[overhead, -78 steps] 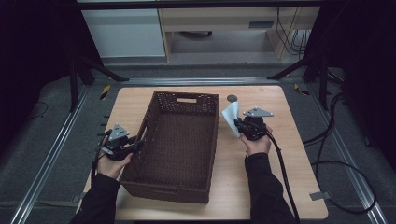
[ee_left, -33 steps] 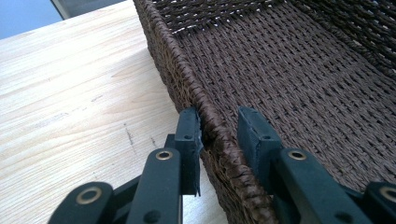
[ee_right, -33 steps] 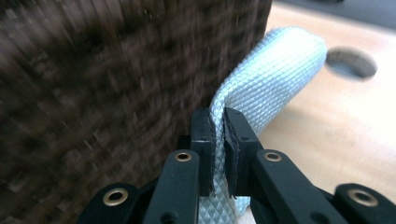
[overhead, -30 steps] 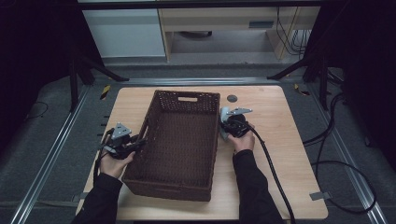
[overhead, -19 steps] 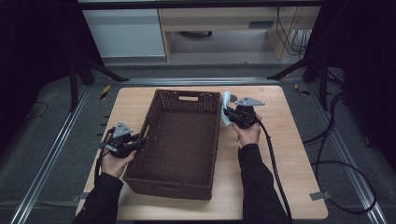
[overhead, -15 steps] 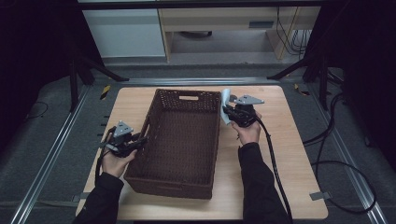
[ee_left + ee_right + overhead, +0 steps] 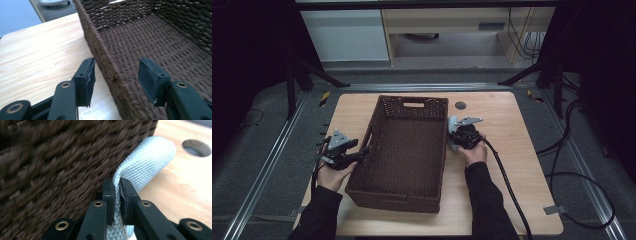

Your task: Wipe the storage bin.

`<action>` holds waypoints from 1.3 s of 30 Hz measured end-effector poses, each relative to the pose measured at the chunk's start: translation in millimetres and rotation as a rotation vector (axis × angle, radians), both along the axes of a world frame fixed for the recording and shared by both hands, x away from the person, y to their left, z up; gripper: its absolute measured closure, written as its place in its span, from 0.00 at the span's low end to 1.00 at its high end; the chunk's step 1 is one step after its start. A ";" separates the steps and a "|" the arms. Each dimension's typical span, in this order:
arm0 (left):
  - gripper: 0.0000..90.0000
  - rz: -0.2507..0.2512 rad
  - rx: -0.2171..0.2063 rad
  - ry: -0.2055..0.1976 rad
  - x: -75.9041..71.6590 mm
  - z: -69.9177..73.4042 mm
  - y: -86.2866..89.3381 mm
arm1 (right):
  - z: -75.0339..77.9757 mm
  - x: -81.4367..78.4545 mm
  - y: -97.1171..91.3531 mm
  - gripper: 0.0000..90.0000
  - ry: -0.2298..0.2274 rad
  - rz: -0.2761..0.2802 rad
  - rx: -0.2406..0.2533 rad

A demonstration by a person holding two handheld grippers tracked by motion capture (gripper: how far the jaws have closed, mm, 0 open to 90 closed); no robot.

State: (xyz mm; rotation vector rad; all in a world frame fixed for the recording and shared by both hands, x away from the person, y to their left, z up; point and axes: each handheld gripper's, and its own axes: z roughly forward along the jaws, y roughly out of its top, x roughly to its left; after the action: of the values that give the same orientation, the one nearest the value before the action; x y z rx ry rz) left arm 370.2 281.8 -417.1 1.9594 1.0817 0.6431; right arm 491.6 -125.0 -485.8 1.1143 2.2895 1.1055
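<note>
Basket (image 7: 409, 145), one; silver mitt (image 7: 145, 167), one.

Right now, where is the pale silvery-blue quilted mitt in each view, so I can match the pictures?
High view: the pale silvery-blue quilted mitt sits just right of centre, against the dark brown woven basket, pinched by the right gripper.
Left gripper view: not in it; basket wall between open jaws.
Right gripper view: centre, rising from the shut jaws.
Shared landmark: the basket; the round table hole too.
</note>
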 end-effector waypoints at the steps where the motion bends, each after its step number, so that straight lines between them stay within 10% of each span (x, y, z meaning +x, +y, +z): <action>1: 0.53 -0.002 0.009 0.003 -2.1 -0.4 -0.4 | -0.8 -1.4 1.5 0.93 0.001 0.009 -0.002; 14: 0.74 -0.007 0.026 0.068 -8.7 -9.0 -1.6 | 58.3 -29.4 -12.1 0.93 -0.166 0.059 0.151; 32: 0.68 0.017 0.017 0.061 1.9 -9.9 -2.1 | -2.2 -36.9 -8.0 0.93 0.004 0.075 0.029; 39: 0.56 0.020 0.012 0.054 -1.4 -7.1 0.1 | 31.2 -43.4 -11.9 0.93 -0.080 0.095 0.100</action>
State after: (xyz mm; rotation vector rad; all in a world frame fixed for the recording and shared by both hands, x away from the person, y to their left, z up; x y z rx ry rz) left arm 368.8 282.0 -424.2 1.9883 1.1343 0.6122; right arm 448.2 -137.0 -454.6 0.9871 2.2677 1.2898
